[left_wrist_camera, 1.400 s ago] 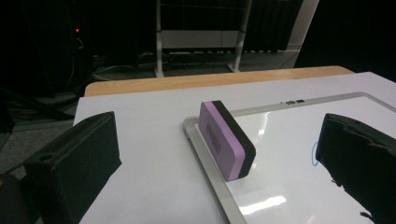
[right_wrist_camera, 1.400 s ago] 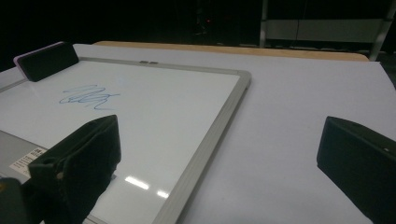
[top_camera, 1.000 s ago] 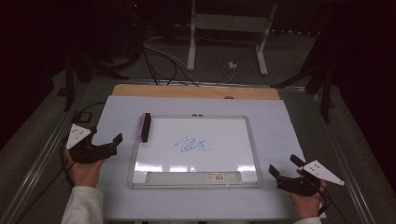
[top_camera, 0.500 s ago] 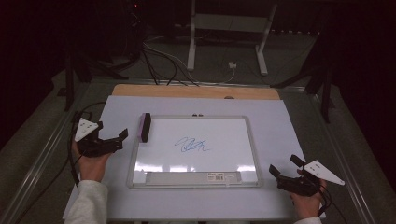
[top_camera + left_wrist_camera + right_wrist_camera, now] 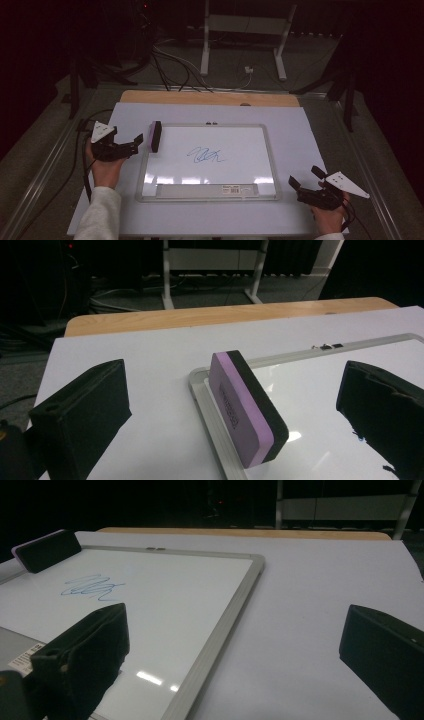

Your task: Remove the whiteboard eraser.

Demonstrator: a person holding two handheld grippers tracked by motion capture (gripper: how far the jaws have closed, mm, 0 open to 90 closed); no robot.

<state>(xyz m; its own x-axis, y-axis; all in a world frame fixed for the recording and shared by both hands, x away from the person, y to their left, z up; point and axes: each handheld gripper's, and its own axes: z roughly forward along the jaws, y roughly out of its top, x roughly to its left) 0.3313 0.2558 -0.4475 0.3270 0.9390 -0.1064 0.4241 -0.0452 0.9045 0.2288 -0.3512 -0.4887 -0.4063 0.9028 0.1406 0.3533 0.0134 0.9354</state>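
Observation:
A whiteboard [image 5: 240, 145] with a metal frame lies flat in the middle of the table, and a blue scribble [image 5: 206, 156] is drawn near its centre. A purple-and-black eraser [image 5: 154, 136] stands on its long edge at the board's left frame. My left gripper [image 5: 136, 142] is open just left of the eraser, jaws pointing at it. In the left gripper view the eraser [image 5: 245, 407] sits ahead between the two spread jaws, untouched. My right gripper [image 5: 304, 176] is open and empty off the board's lower right corner. In its view the scribble [image 5: 92, 587] and eraser [image 5: 47, 550] lie far left.
A white sheet [image 5: 300, 130] covers the table, with a wooden strip [image 5: 210, 98] along the far edge. A grey label tray [image 5: 207, 190] runs along the board's near edge. Behind the table are a metal stand [image 5: 240, 45] and cables [image 5: 175, 65] on the floor.
My left gripper has moved forward and to the right, closing in on the eraser. The right gripper, the board and the eraser have stayed put.

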